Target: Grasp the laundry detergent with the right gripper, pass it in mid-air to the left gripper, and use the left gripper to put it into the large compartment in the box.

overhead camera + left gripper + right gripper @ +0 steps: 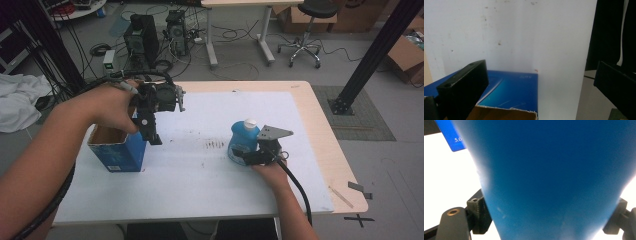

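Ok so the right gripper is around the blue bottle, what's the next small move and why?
Probably close the right gripper fully until its pads grip the bottle, before any lift. In the right gripper view the bottle sits between the two jaws and looks touched on both sides, but a firm hold is not certain. The left gripper hangs open over the open box, likely the destination.

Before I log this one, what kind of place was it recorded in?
Probably a lab or workshop: computer towers and loose cables on the floor, cardboard boxes beside them, and a work table under a white mat.
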### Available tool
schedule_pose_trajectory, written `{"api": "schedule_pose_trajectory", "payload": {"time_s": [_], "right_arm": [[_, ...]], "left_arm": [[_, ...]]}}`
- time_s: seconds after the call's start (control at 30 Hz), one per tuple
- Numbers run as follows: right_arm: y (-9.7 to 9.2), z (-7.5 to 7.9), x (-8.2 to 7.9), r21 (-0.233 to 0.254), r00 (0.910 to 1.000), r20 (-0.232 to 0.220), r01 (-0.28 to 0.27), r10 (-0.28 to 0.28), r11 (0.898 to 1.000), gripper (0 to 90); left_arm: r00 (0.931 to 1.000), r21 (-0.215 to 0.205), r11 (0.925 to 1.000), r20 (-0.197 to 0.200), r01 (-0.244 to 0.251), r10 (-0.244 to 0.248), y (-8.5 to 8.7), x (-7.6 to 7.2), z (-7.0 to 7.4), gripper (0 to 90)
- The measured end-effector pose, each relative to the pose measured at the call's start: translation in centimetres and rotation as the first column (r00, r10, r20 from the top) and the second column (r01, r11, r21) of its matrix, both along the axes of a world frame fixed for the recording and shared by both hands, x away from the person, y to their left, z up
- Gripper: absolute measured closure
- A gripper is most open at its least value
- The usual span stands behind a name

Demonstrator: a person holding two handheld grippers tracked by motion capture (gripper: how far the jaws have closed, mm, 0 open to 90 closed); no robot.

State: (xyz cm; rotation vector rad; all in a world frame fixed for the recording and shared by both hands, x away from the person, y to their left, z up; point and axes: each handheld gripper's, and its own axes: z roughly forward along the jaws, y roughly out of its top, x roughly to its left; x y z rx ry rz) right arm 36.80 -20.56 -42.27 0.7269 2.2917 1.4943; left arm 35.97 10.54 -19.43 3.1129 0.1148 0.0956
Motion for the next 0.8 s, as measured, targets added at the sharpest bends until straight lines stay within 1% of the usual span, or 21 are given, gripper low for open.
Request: {"api": "schedule_pose_trajectory", "payload": {"time_s": [0.07, 0.2, 0.37, 0.5, 0.8], "right_arm": [[0.00, 0.00, -0.01, 0.000, 1.0000, 0.004, 0.004, -0.004, 1.000, 20.2], [-0.10, 0.01, -0.03, 0.002, 0.9999, 0.007, 0.011, -0.011, 1.000, 23.6], [-0.14, 0.00, -0.05, 0.003, 0.9998, 0.012, 0.015, -0.015, 1.000, 26.8], [-0.19, -0.05, -0.08, 0.008, 0.9997, 0.019, 0.014, -0.014, 1.000, 29.4], [-0.29, -0.37, -0.24, 0.010, 0.9997, 0.020, 0.011, -0.011, 1.000, 35.4]], "left_arm": [[1.0000, 0.007, 1.0000, -0.001, 0.001, -0.001, -0.04, 0.03, 0.01, 0.1], [1.0000, 0.003, 1.0000, -0.002, 0.002, -0.002, -0.09, 0.07, -0.05, 0.1], [1.0000, 0.010, 0.9999, -0.003, 0.003, -0.003, -0.20, 0.08, -0.06, 0.1], [1.0000, 0.008, 1.0000, -0.001, 0.001, -0.001, -0.20, 0.06, 0.01, 0.1], [1.0000, 0.011, 0.9999, -0.003, 0.003, -0.003, -0.30, 0.07, -0.14, 0.1]]}}
